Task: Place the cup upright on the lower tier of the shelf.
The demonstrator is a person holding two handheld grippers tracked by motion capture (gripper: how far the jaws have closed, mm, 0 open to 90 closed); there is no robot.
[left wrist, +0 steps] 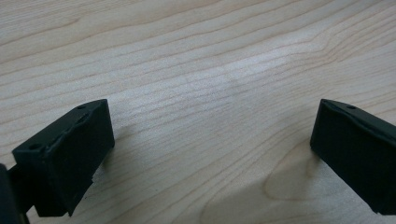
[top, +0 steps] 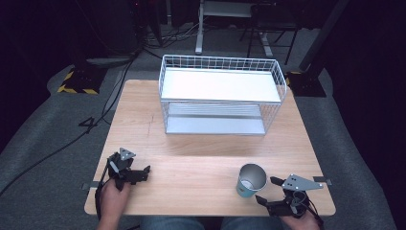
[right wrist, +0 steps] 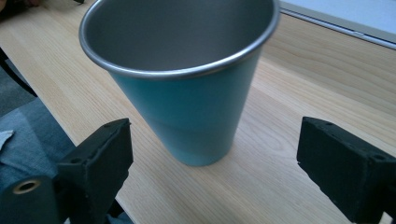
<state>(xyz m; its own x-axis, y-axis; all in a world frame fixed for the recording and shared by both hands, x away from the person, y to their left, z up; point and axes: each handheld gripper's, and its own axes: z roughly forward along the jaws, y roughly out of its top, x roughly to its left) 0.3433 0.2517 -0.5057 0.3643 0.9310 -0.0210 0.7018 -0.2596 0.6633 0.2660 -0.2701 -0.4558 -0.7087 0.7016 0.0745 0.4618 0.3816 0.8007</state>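
Wooden table (top: 191,139): white wire two-shelf rack (top: 221,93) at far edge, centre. Teal cup (top: 251,180), metal-lined, upright near the front edge toward the right corner. Right gripper (top: 268,190) just beside it, jaws spread, cup ahead between them, untouched. Left gripper (top: 143,173) near front-left corner, jaws spread over bare wood.

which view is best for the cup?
Right gripper view: the teal cup stands upright, close up, ahead of the open jaws, rim and metal inside clear. High view shows it small, near the table's front edge. Left gripper view faces bare tabletop.
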